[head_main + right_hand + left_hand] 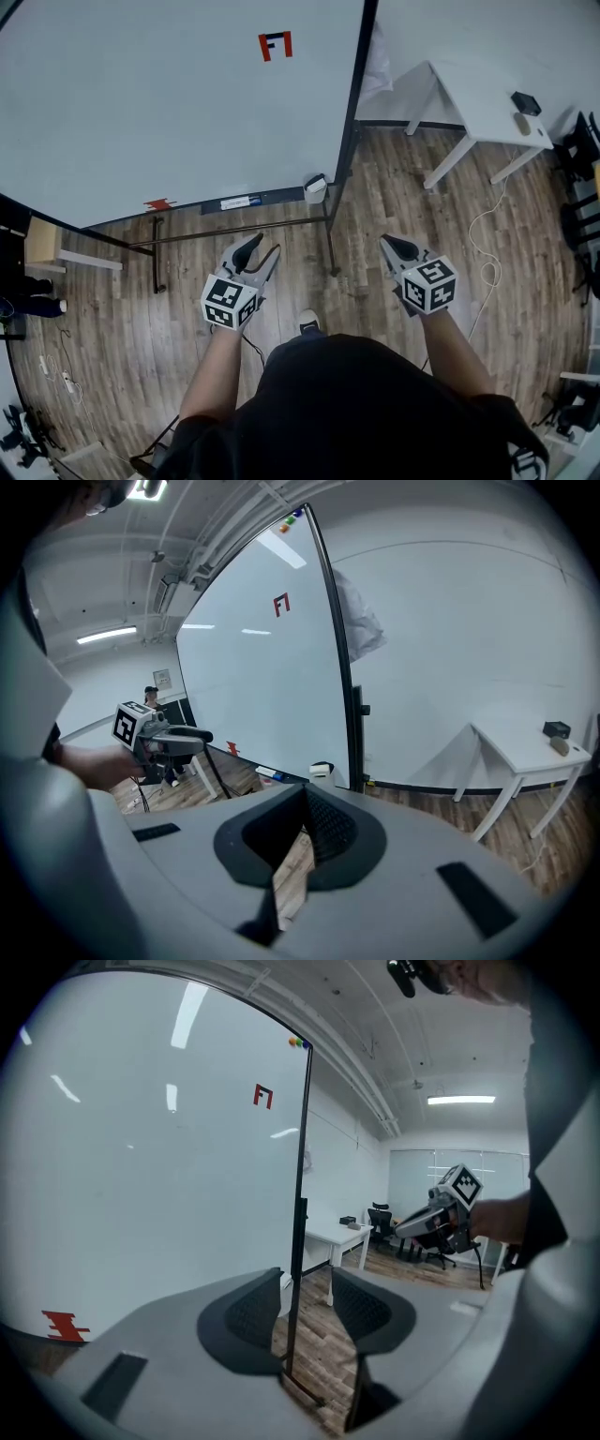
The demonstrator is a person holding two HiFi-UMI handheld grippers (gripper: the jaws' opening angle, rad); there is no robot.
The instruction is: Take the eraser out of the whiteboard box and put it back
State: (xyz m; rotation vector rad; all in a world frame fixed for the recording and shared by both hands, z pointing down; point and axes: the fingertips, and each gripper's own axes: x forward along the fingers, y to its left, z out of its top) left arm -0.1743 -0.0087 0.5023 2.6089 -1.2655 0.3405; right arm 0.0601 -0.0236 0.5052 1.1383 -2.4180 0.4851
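The whiteboard stands ahead, and a small white box hangs at the right end of its tray. Something dark shows at the box's top; I cannot tell whether it is the eraser. My left gripper hovers over the wooden floor below the tray, open and empty. My right gripper is to the right of the board's frame, shut on nothing. In the right gripper view the box lies just beyond the closed tips of the right gripper. The left gripper frames the board's black post.
A marker lies on the tray and a red piece sits at its left. The board's metal stand reaches over the floor. A white table with small dark items stands at right, and a white cable trails below it.
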